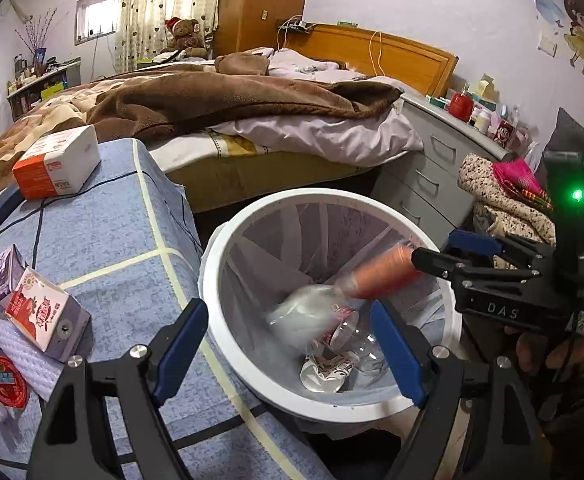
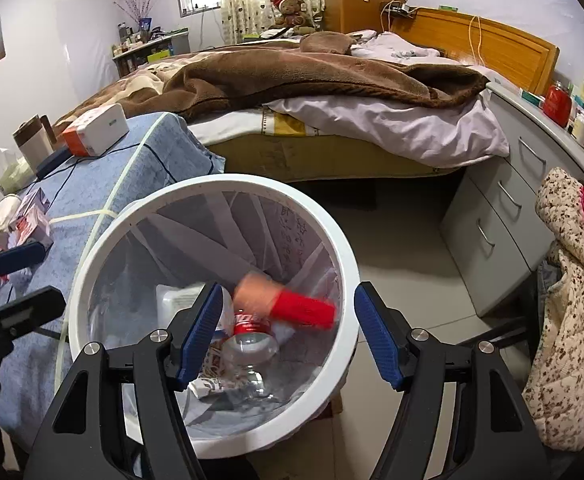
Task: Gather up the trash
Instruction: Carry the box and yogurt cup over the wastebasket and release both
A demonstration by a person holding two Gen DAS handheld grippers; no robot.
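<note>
White bin (image 2: 348, 264), red cup (image 2: 306, 309), blue checked cloth (image 1: 103, 240)

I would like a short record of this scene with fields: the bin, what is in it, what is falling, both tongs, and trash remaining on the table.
bin: white bin with a clear liner, on the floor beside the blue-covered table
bin contents: crushed clear bottle, crumpled wrapper
in motion: blurred red-and-clear item above the contents
left tongs: open, empty, over the bin
right tongs: open, empty, over the bin
remaining on table: red-and-white carton, red-lidded cup
</note>
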